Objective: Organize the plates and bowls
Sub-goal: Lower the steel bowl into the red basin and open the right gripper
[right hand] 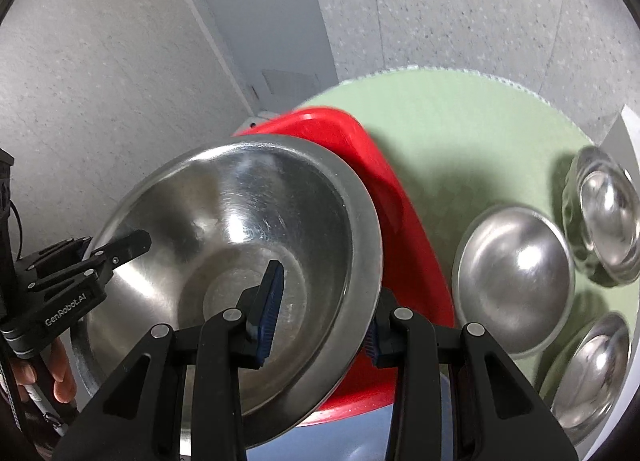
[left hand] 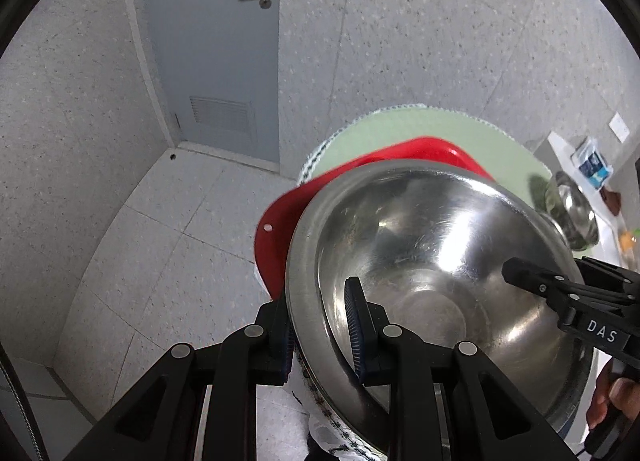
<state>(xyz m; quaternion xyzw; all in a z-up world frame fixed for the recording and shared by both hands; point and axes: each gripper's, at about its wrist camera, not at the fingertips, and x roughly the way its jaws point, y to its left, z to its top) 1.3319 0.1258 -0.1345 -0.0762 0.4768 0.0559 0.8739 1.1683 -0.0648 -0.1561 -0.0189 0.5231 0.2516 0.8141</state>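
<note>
Steel bowl (left hand: 432,269) empty, your left gripper (left hand: 320,325) and right gripper (right hand: 320,313) each clamped on its rim — over red tray (right hand: 404,221), three smaller bowls (right hand: 516,277) empty beside it.

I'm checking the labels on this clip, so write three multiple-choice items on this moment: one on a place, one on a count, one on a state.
1. Where is the red tray?
A. Leaning on the door
B. On the green tablecloth, beneath the big steel bowl
C. On the floor

2. How many smaller steel bowls show on the tablecloth in the right wrist view?
A. One
B. Two
C. Three

3. How is the big bowl gripped?
A. Both grippers clamp its rim, on opposite sides
B. Only the left gripper clamps it
C. Neither touches it

Answers:
1. B: the red tray lies on the green tablecloth under the big steel bowl.
2. C: three smaller steel bowls sit at the right.
3. A: the jaws of the left gripper and the right gripper each pinch the rim.
</note>
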